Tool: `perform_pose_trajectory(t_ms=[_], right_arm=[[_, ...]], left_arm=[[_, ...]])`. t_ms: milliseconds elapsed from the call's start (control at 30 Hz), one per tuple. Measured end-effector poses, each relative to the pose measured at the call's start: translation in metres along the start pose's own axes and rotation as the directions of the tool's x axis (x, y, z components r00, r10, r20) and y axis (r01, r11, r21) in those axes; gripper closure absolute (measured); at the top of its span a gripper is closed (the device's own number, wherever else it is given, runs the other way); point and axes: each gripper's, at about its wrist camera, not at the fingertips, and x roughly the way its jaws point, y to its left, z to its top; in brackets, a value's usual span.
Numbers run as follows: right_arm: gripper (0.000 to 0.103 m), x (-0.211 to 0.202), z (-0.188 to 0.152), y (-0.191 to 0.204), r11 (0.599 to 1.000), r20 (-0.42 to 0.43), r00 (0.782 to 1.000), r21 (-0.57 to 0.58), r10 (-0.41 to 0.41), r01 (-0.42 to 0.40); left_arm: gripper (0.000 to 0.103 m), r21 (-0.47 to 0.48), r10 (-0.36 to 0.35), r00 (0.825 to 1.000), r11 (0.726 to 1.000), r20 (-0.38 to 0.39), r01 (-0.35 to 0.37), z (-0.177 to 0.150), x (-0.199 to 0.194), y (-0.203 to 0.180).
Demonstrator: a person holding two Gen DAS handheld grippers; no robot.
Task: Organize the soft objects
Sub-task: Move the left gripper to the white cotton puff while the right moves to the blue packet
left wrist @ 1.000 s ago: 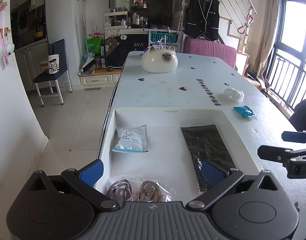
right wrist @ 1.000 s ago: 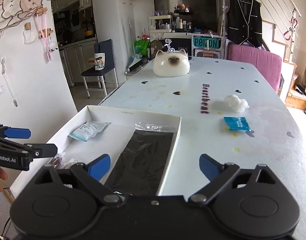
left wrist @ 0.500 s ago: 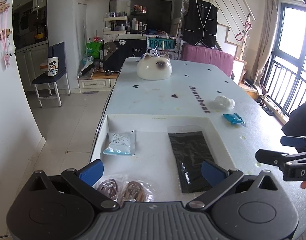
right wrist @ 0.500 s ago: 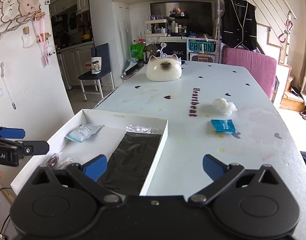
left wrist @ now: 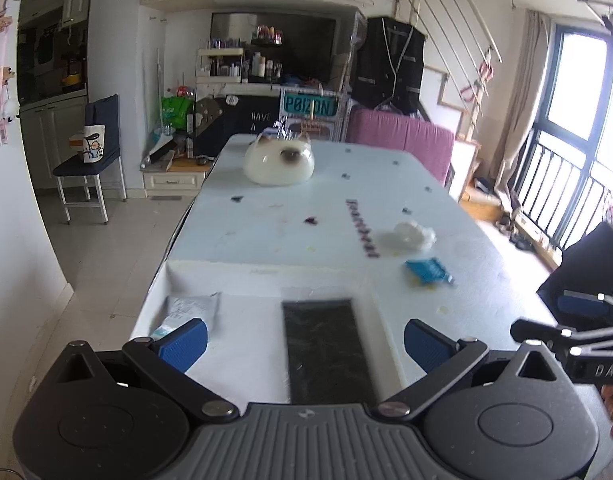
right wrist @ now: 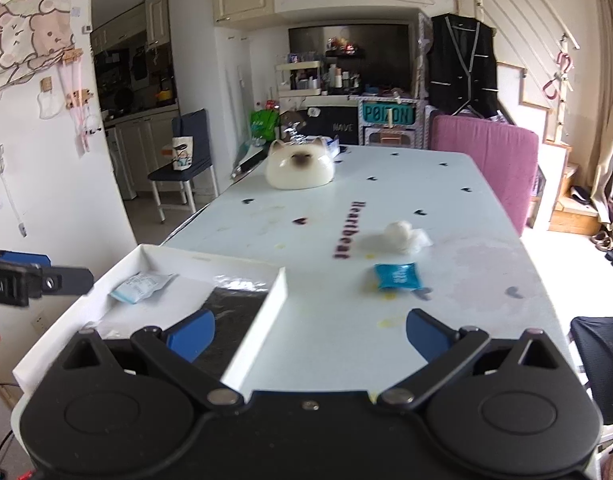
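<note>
Left wrist view: left gripper (left wrist: 304, 340) fingers apart, empty, above white tray (left wrist: 266, 270) holding black sheet (left wrist: 326, 352), white packet (left wrist: 188, 312). Right wrist view: right gripper (right wrist: 310, 334) fingers apart, empty; blue packet (right wrist: 397, 276), white wad (right wrist: 404, 236) on surface (right wrist: 466, 280) beside tray.

Both views were taken from low over the near end of the long pale-blue table (left wrist: 290, 236) (right wrist: 458, 280), looking down its length toward the far end. The left wrist view was set above the shallow white cardboard tray (left wrist: 266, 270) at the near left corner; the right wrist view was placed further right, with the tray (right wrist: 266, 300) at its left. The blue packet (left wrist: 426, 271) (right wrist: 397, 276), white fluffy wad (left wrist: 412, 235) (right wrist: 404, 236) and cream cat-shaped cushion (left wrist: 279, 164) (right wrist: 299, 169) were shared.
</note>
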Motion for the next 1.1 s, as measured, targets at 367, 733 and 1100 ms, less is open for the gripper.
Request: perform_pose_trajectory(t_ms=[367, 733, 1100], right_arm=[[0.000, 0.001, 0.009, -0.072, 0.993, 0.001, 0.996, 0.077, -0.094, 0.094], [0.000, 0.036, 0.023, -0.124, 0.994, -0.006, 0.995, 0.043, -0.101, 0.101], [0.000, 0.128, 0.050, -0.150, 0.997, 0.021, 0.999, 0.063, -0.048, 0.046]], left_arm=[[0.000, -0.030, -0.048, 0.997, 0.998, 0.062, 0.050, 0.026, 0.001, -0.056], [0.000, -0.096, -0.090, 0.986, 0.990, 0.138, 0.104, 0.071, 0.027, -0.122], [0.000, -0.141, -0.082, 0.964, 0.983, 0.253, 0.121, 0.124, 0.082, -0.177]])
